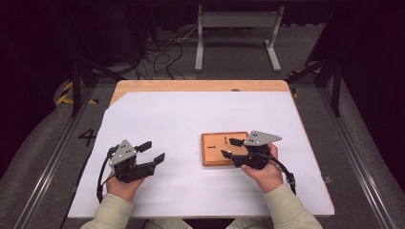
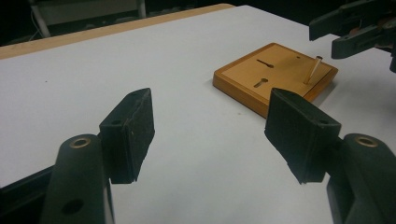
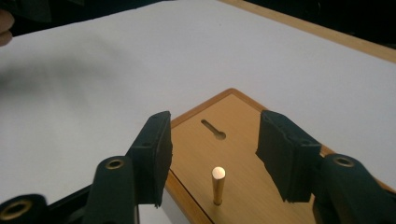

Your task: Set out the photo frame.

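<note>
A: One table, wood-edged under a white sheet; its near corners are cut off at the bottom of the high view, and the room behind is too dark to read.

B: And on the sheet?

A: One wooden board, right of centre. The right gripper covers the board's right part in the high view. In the right gripper view the board's near edge runs out of frame.

B: Count its features.

A: Two keyhole slots in the left gripper view, one slot in the right gripper view. One wooden peg stands upright in the board.

B: The grippers?

A: Two, one in each hand. The right gripper's jaws stand apart on either side of the peg, pads clear of it. The left gripper rests over bare sheet, well left of the board, jaws apart with nothing between them.

B: Hard to make out?

A: The peg, from above: it reads as a small dark mark there.
</note>
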`<state>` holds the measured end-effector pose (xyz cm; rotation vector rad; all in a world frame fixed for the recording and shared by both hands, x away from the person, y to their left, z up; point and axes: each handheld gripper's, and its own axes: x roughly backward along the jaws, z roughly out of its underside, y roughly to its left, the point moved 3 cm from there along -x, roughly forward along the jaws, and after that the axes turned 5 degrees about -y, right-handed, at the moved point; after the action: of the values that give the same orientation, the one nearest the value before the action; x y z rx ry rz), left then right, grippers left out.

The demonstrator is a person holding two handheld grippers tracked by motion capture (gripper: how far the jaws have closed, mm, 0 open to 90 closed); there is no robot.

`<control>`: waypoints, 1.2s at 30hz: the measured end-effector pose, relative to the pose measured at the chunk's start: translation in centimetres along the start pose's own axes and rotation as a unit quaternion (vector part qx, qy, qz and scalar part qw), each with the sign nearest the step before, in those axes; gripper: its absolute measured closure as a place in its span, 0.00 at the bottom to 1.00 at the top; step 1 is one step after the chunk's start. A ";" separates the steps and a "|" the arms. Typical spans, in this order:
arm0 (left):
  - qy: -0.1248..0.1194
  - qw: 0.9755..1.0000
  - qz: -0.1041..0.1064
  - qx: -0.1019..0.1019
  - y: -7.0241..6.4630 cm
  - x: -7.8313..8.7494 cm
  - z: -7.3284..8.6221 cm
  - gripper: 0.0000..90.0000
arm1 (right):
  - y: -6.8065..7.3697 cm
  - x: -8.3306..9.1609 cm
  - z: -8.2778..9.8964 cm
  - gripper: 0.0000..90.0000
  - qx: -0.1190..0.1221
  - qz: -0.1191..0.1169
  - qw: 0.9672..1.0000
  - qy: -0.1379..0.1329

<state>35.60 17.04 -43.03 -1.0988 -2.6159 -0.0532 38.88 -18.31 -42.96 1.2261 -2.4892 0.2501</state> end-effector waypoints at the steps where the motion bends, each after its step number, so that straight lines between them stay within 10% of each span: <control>1: 0.000 1.000 0.000 0.000 0.0 0.0 0.0 0.37 | 0.0 0.0 0.0 0.52 0.000 0.000 1.000 0.000; 18: 0.009 1.000 0.001 0.001 0.0 -0.3 0.2 0.37 | -0.3 -1.2 2.5 0.79 0.010 0.009 0.999 0.050; 36: 0.032 0.999 0.020 0.003 -0.4 -1.7 0.5 0.34 | 0.5 -1.0 2.6 0.92 0.106 0.018 0.993 0.048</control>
<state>36.25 15.66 -43.98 -1.1285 -2.5351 -0.0694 38.43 -18.07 -45.73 1.2189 -2.4509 0.5813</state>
